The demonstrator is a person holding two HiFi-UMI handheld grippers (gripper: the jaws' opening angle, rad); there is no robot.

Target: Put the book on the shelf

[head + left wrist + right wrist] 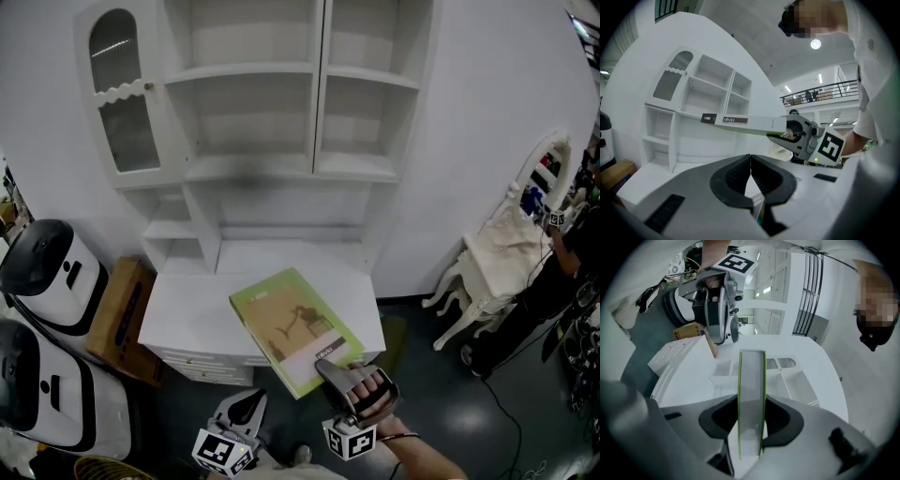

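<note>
A book (294, 328) with a green and tan cover hangs flat over the front of the white desk (192, 314). My right gripper (332, 368) is shut on its near corner. In the right gripper view the book's page edge (751, 394) stands upright between both pads. The white shelf unit (281, 122) rises behind the desk with bare compartments. My left gripper (249, 401) is low and left of the book, shut with nothing in it. In the left gripper view my left gripper (750, 174) has its pads touching, and the book (740, 123) shows edge-on in the right gripper (785, 136).
The shelf unit's glass door (122, 94) stands open at the upper left. Two white rounded machines (47, 267) and a brown box (117, 319) sit left of the desk. A white chair (502, 258) and a person in dark clothes (553, 291) are at the right.
</note>
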